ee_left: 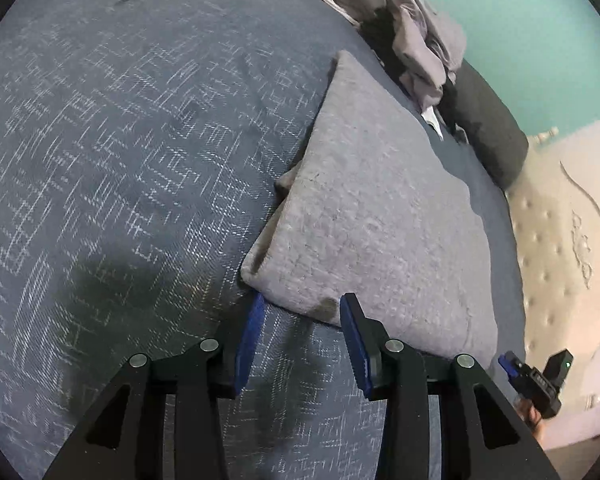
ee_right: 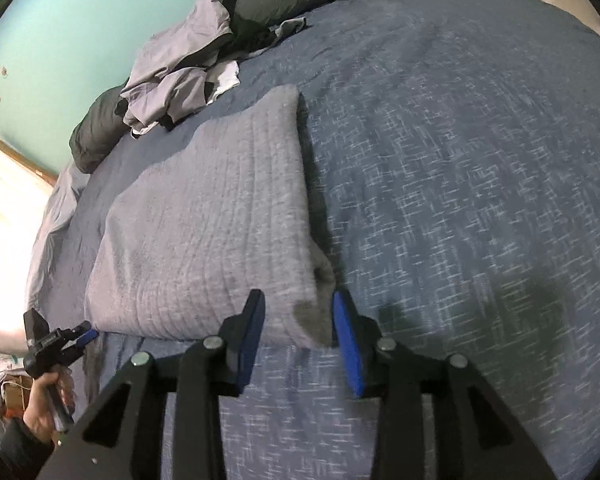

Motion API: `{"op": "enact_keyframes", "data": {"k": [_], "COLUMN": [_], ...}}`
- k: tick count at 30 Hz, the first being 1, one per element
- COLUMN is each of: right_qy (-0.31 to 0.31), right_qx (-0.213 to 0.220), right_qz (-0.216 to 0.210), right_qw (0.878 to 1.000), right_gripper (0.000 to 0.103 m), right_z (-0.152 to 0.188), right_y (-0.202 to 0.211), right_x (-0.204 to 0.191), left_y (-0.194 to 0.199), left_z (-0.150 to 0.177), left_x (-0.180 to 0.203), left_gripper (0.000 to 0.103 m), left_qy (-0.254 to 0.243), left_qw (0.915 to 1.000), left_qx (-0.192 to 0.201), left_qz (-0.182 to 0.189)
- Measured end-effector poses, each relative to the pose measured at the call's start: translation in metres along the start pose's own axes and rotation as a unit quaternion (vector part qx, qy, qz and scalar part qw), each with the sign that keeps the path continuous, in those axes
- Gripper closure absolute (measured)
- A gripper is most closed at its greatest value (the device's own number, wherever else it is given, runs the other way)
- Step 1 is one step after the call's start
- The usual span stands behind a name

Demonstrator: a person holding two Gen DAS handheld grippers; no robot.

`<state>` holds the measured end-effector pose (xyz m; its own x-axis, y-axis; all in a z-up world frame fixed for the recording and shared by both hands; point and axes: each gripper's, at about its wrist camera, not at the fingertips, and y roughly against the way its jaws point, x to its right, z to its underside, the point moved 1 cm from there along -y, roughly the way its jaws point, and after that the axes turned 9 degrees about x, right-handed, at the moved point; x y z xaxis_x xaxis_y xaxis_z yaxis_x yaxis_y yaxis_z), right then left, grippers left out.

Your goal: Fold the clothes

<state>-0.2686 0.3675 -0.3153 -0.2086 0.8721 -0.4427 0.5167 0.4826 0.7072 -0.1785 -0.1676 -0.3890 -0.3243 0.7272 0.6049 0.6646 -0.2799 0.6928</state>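
A folded grey knit garment [ee_left: 372,220] lies flat on the blue patterned bedspread [ee_left: 120,140]; it also shows in the right wrist view [ee_right: 204,232]. My left gripper [ee_left: 302,308] is open and empty, its blue pads at the garment's near edge, one on each side of a corner. My right gripper [ee_right: 298,304] is open and empty, its pads straddling the garment's near right corner. The right gripper shows small at the left view's lower right [ee_left: 534,376]; the left gripper shows at the right view's lower left [ee_right: 60,344], held in a hand.
A pile of unfolded grey and black clothes [ee_left: 404,28] lies at the bed's far side, also in the right wrist view [ee_right: 180,72]. A dark pillow [ee_left: 488,128] lies beside it. A cream padded mattress side [ee_left: 564,248] and a teal wall [ee_left: 520,20] border the bed.
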Motion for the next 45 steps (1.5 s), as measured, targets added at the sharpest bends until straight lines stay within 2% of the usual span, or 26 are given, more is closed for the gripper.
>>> {"op": "enact_keyframes", "data": {"k": [4, 10, 21, 28, 32, 38, 45], "right_qy": [-0.004, -0.007, -0.024, -0.028, -0.027, -0.027, -0.034], "right_qx": [0.017, 0.028, 0.032, 0.035, 0.036, 0.039, 0.037], "right_qz": [-0.014, -0.018, -0.014, -0.018, -0.023, -0.030, -0.032], "right_qw": [1.000, 0.999, 0.999, 0.999, 0.999, 0.998, 0.998], "right_gripper": [0.067, 0.067, 0.067, 0.067, 0.067, 0.067, 0.067], "right_z": [0.008, 0.024, 0.032, 0.033, 0.032, 0.032, 0.032], "right_y": [0.001, -0.001, -0.012, -0.015, -0.015, -0.016, -0.020], "right_x": [-0.007, -0.006, 0.010, 0.013, 0.012, 0.010, 0.013], "left_y": [-0.007, -0.013, -0.027, -0.016, -0.016, -0.018, -0.021], "left_z": [0.008, 0.001, -0.009, -0.001, 0.013, 0.024, 0.010], "left_x": [0.000, 0.008, 0.006, 0.005, -0.003, 0.001, 0.014], "left_gripper": [0.056, 0.052, 0.052, 0.052, 0.052, 0.052, 0.053], "left_qy": [0.038, 0.052, 0.084, 0.088, 0.140, 0.125, 0.094], "left_qw": [0.9993, 0.9975, 0.9940, 0.9908, 0.9858, 0.9878, 0.9899], "left_qx": [0.006, 0.047, 0.070, 0.100, 0.093, 0.092, 0.105], "left_qz": [0.005, -0.003, -0.009, -0.024, 0.000, -0.001, -0.013]}}
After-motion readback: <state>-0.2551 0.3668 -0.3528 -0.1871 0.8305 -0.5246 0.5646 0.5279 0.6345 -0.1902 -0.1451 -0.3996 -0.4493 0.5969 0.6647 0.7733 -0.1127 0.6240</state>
